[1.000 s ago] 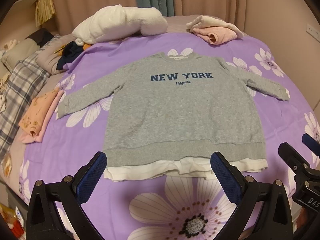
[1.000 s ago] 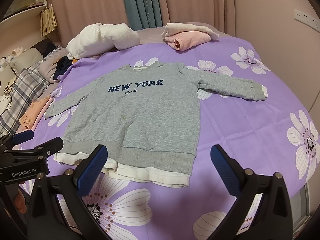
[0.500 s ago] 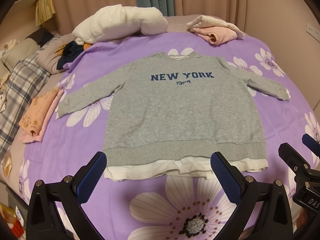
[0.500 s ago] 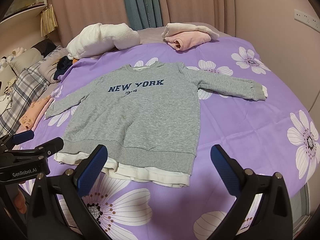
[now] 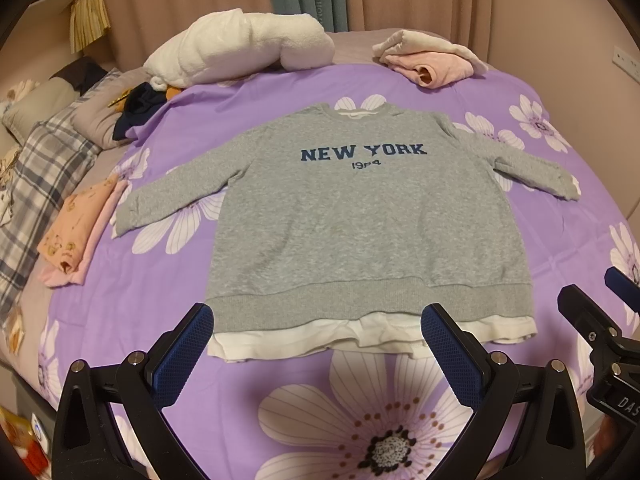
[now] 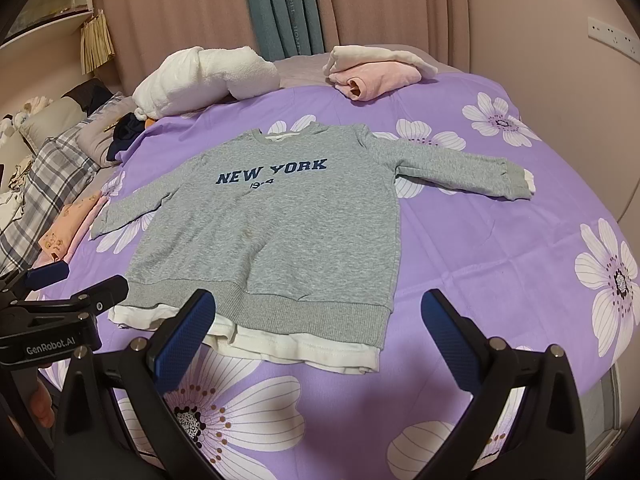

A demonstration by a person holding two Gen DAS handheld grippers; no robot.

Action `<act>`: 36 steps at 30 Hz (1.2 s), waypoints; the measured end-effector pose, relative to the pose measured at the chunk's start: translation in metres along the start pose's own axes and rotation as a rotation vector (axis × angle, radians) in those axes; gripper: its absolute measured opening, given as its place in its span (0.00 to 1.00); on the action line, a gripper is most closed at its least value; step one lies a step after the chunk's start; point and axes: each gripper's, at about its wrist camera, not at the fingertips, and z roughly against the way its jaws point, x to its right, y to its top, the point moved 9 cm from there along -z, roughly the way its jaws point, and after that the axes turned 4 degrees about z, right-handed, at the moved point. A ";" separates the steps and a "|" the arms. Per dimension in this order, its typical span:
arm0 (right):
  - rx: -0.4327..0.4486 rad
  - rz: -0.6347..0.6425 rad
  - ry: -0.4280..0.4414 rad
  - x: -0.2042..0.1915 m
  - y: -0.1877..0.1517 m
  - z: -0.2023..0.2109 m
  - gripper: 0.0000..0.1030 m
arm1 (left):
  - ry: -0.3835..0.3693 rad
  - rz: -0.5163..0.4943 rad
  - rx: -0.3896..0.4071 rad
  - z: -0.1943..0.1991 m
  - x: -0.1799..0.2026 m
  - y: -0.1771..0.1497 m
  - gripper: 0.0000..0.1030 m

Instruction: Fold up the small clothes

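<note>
**Nothing moved: sweatshirt flat, both grippers idle**

Nothing has shifted since the earlier frames. On the purple flower-print bed cover [image 5: 560,248] the grey "NEW YORK" cotton sweatshirt [image 5: 360,216] lies flat, sleeves spread. Below its white hem hover the left hand-held gripper [image 5: 316,354] and right hand-held gripper [image 6: 318,344], each with jaws wide apart, holding nothing.

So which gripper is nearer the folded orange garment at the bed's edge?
Left. The left gripper hovers open over the sweatshirt's hem, on the orange garment's side; the right gripper hovers open farther right.
</note>
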 end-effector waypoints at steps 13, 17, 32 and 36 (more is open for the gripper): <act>0.015 -0.052 0.067 0.001 -0.001 -0.003 1.00 | -0.050 0.011 -0.007 -0.006 0.002 -0.001 0.99; 0.007 -0.197 0.270 0.006 -0.005 -0.010 1.00 | -0.130 0.066 -0.040 -0.019 0.002 -0.002 0.99; 0.106 -0.627 0.311 0.120 -0.005 -0.057 1.00 | -0.415 0.293 -0.172 -0.067 0.003 -0.004 0.99; 0.061 -0.710 0.263 0.159 0.003 -0.086 1.00 | -0.401 0.293 -0.149 -0.077 0.001 0.013 0.99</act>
